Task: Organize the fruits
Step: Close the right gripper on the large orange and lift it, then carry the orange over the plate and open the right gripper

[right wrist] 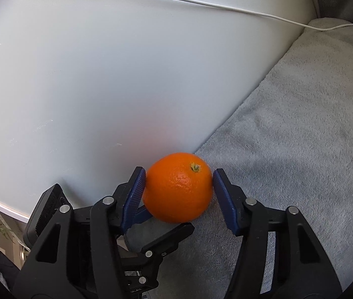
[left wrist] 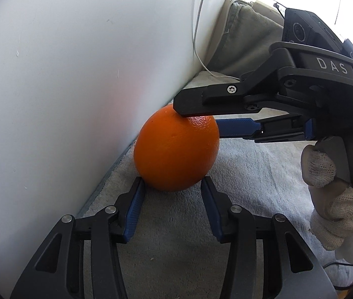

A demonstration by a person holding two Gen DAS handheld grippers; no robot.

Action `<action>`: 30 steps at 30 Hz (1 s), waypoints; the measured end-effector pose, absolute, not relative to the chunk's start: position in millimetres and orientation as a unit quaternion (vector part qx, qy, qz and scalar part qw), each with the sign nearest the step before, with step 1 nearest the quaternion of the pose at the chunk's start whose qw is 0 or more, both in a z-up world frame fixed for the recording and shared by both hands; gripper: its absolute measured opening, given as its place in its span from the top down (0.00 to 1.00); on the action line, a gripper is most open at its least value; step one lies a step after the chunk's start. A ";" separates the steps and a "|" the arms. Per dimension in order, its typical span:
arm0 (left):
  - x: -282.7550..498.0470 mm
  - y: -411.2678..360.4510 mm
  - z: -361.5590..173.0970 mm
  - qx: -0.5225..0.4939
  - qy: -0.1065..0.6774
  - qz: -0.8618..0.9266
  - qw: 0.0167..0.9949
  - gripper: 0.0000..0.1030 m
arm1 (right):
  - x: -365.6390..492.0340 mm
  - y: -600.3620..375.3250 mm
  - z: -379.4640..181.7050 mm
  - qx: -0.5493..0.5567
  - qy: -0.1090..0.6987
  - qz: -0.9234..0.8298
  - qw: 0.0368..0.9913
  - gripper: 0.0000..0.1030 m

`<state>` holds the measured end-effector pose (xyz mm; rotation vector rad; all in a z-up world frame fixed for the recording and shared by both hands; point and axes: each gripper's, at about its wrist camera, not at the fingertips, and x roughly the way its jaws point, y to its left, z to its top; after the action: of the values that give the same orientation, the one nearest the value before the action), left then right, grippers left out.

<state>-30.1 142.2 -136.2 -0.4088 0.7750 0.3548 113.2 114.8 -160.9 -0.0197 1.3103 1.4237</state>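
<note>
Orange [left wrist: 176, 149] sits on grey towel [left wrist: 251, 174], touching white wall [left wrist: 64, 74]; left gripper [left wrist: 172, 184] spread open, pads flanking the fruit's near side. Right gripper [right wrist: 178, 174] also open around the orange; left pad touching, right pad just beside; gloved hand [left wrist: 338, 186] holds it.

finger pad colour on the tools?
Blue ribbed pads on black frames, on both tools. Clearest in the left wrist view, either side of the orange.
</note>
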 end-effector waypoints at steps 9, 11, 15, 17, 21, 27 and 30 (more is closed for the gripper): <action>-26.0 127.4 -124.3 -0.188 0.366 0.156 0.898 0.56 | 117.2 89.1 -134.5 -0.004 0.547 0.603 0.581 0.43; -24.3 123.3 -120.9 -0.184 0.363 0.151 0.901 0.56 | 118.0 84.3 -131.7 -0.002 0.544 0.601 0.586 0.43; -19.2 114.3 -114.3 -0.177 0.358 0.140 0.906 0.56 | 120.1 67.2 -120.9 0.003 0.535 0.599 0.596 0.43; -14.9 109.5 -113.7 -0.173 0.356 0.133 0.908 0.56 | 119.8 56.4 -116.5 0.004 0.531 0.597 0.602 0.43; -10.9 96.9 -106.2 -0.164 0.353 0.116 0.914 0.56 | 123.0 36.3 -105.8 0.006 0.521 0.590 0.617 0.43; -1.8 74.3 -95.0 -0.148 0.346 0.088 0.922 0.56 | 135.0 5.3 -86.6 0.020 0.508 0.575 0.641 0.43; 5.3 60.5 -90.3 -0.140 0.345 0.072 0.925 0.56 | 139.1 -16.3 -80.3 0.027 0.502 0.566 0.653 0.43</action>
<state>5.3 60.5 -90.3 -0.2878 0.7069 0.1477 139.1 -16.3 -80.3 0.0611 1.1381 1.2850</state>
